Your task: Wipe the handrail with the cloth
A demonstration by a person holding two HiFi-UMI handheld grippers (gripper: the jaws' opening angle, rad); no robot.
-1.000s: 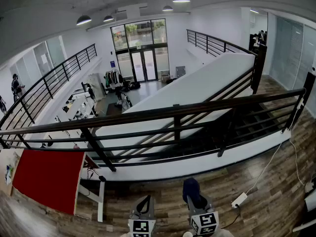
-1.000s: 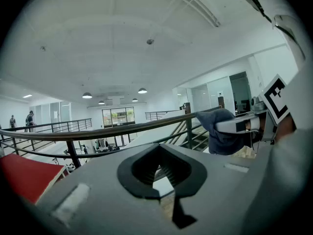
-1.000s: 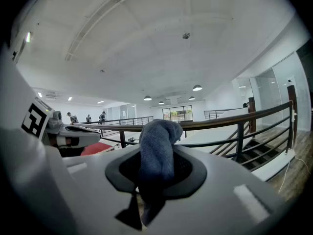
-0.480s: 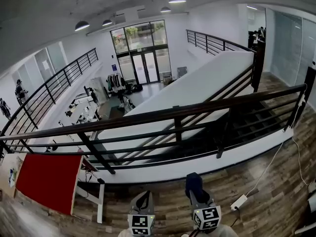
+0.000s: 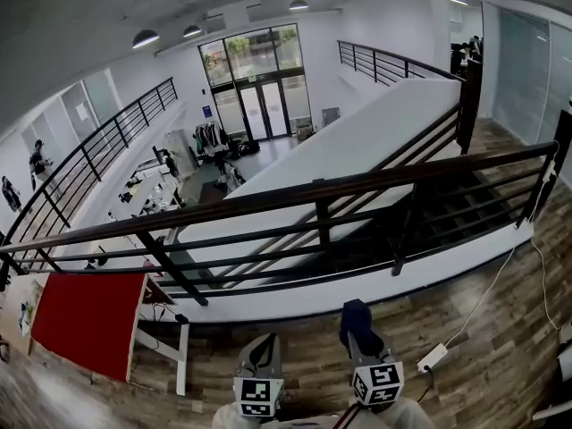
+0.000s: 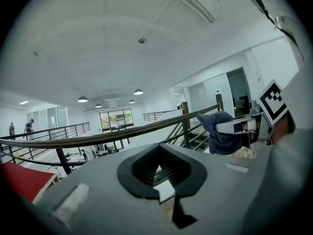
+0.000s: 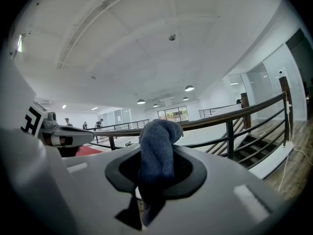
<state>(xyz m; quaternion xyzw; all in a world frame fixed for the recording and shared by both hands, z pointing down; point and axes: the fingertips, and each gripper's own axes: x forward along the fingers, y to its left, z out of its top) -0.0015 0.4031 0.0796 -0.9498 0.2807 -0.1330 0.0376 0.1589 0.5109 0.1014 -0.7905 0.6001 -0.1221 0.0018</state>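
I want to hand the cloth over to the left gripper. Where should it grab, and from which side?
Probably the rounded bunch of the dark blue cloth that stands up past the right gripper's shut jaws. Bring the left gripper in from its own side, across the fold: that end is free and thick, while the lower part is pinched.

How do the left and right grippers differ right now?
The right gripper is shut on the blue cloth; the left gripper is shut with nothing between its jaws. In the head view the right gripper sits slightly further forward than the left gripper. Both are held short of the handrail, neither touching it.
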